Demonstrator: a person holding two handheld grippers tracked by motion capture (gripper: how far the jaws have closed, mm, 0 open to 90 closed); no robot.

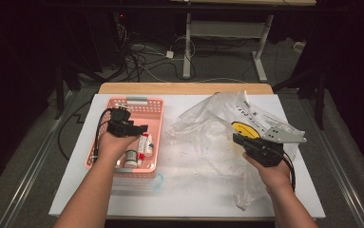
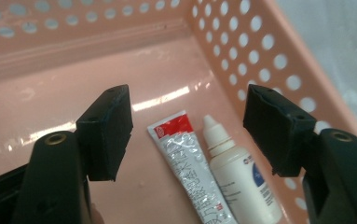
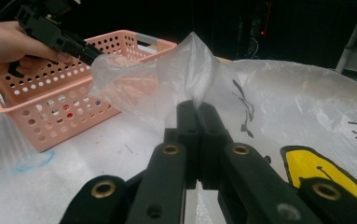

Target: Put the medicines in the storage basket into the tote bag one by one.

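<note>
A: What did the high view show?
B: The left gripper [image 1: 139, 127] hung over the pink basket [image 1: 154, 102], at nine o'clock on the table [image 1: 179, 190]. The right gripper [image 1: 236, 138] sat at three o'clock, pinching the plastic bag [image 1: 208, 123].

A: And the left gripper view?
B: Its jaws stood apart, nothing clamped; a tube [image 2: 185, 163] and a dropper bottle [image 2: 236, 177] lay between them on the basket floor.

A: The right gripper view?
B: Jaws together, clamped on a fold of the bag [image 3: 190, 70], the basket [image 3: 73, 112] at ten o'clock.
</note>
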